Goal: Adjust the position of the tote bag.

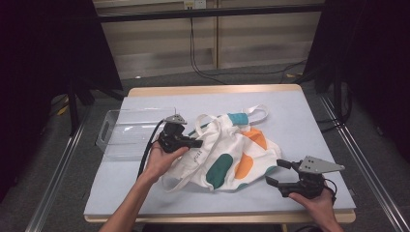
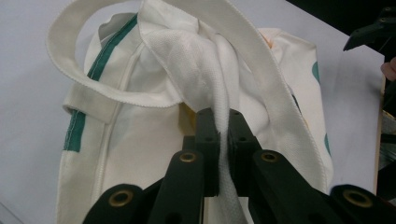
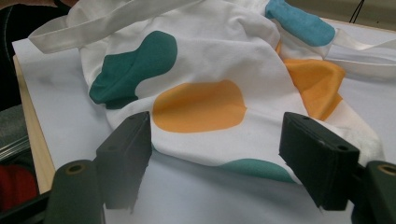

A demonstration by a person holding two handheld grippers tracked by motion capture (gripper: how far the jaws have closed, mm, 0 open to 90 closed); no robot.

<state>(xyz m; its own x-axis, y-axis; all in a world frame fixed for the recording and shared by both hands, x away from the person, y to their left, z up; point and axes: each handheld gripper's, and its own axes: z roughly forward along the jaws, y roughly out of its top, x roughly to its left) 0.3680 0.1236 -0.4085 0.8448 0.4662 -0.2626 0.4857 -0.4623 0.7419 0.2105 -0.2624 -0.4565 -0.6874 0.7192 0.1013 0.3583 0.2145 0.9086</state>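
A white cloth tote bag (image 1: 232, 150) with green, orange and blue patches lies crumpled in the middle of the table. At the bag's left side, my left gripper (image 1: 196, 143) is shut on a bunched fold of its white fabric. In the left gripper view the jaws (image 2: 223, 123) pinch that fold (image 2: 205, 70), with a handle strap (image 2: 93, 88) looping over it. My right gripper (image 1: 274, 171) rests at the bag's lower right corner, open and pointing at the bag. In the right gripper view the bag (image 3: 201, 105) lies just beyond the spread jaws of my right gripper (image 3: 217, 123), not touched by them.
A clear plastic tray (image 1: 121, 133) stands on the table left of the bag, just behind my left hand. The grey mat (image 1: 300, 121) reaches the table's wooden front edge (image 1: 217, 217). The bag's other strap (image 1: 258, 112) lies toward the back.
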